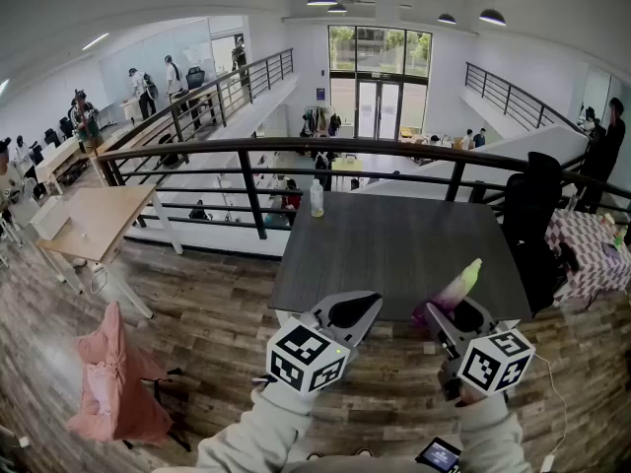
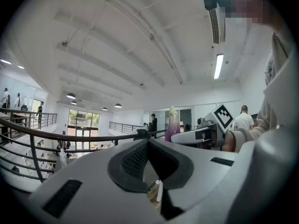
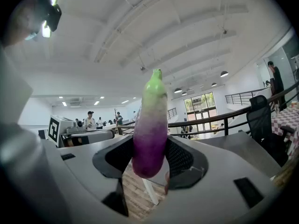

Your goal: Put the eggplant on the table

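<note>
Right gripper [image 3: 150,157] pinches eggplant [image 3: 150,120] low, at near edge of table [image 1: 394,235]: release here risks drop to floor [image 1: 217,333]. Left gripper [image 2: 147,143] closed, empty.

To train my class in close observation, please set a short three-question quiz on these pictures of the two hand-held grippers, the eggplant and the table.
1. Multiple choice: what is between the jaws of the right gripper? A a cup; B the eggplant; C nothing.
2. True or false: the left gripper has its jaws wide apart.
3. Short answer: what stands at the far edge of the table?

Key: 1 B. 2 False: its jaws are together, with nothing between them. 3 A bottle.
</note>
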Demonstrator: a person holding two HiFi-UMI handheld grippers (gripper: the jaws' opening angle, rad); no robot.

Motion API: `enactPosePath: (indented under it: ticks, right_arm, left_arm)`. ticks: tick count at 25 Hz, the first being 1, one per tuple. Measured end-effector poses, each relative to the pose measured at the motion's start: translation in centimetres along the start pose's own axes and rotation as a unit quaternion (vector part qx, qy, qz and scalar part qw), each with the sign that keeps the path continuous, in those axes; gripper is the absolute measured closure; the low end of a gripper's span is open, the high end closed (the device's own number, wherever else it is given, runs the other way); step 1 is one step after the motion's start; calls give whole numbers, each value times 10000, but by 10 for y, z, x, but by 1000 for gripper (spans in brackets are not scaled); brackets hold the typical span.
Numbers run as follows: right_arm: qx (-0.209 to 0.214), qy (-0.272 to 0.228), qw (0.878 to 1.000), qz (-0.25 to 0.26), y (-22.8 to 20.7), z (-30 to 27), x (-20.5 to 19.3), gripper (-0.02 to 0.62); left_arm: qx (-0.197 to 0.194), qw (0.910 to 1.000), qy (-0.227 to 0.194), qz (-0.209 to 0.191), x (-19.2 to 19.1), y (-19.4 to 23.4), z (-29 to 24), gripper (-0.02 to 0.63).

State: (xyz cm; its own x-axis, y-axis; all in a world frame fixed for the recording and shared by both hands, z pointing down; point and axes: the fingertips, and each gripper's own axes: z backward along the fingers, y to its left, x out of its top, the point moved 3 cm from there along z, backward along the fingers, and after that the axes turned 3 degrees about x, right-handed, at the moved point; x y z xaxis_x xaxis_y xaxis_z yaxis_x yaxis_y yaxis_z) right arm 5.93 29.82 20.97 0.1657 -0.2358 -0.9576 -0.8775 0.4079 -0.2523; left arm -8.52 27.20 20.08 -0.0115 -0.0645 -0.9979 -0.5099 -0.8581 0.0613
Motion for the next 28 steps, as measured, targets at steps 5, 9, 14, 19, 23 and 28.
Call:
enactPosePath:
  ticks: [5,9,14,19,23,28]
  right_arm:
    - [2,49,10000,75,7,-5,-5,367]
    - [-18,87,9999,103,8,-3,-5,367]
    - [139,124,9998,22,17,2,-5,367]
    - [31,146,9997,-181,10,5,-11,367]
    - [42,155,9998,-154,4,9,-11,367]
    - [73,129,9999,-86,-2,12,-8,367]
  left_arm:
    - [-19,10000,-38,-5,-1,1,5,604]
    - [-11,10000,-52,45,0,0,7,604]
    - [-55,10000,-65,34,-1,-7,10,604]
    - [3,10000,18,-23,-7,-7,12,603]
    - [32,10000,-36,65,-7,-10,8,603]
    - [232,9997,-33,72,-8,-7,1,603]
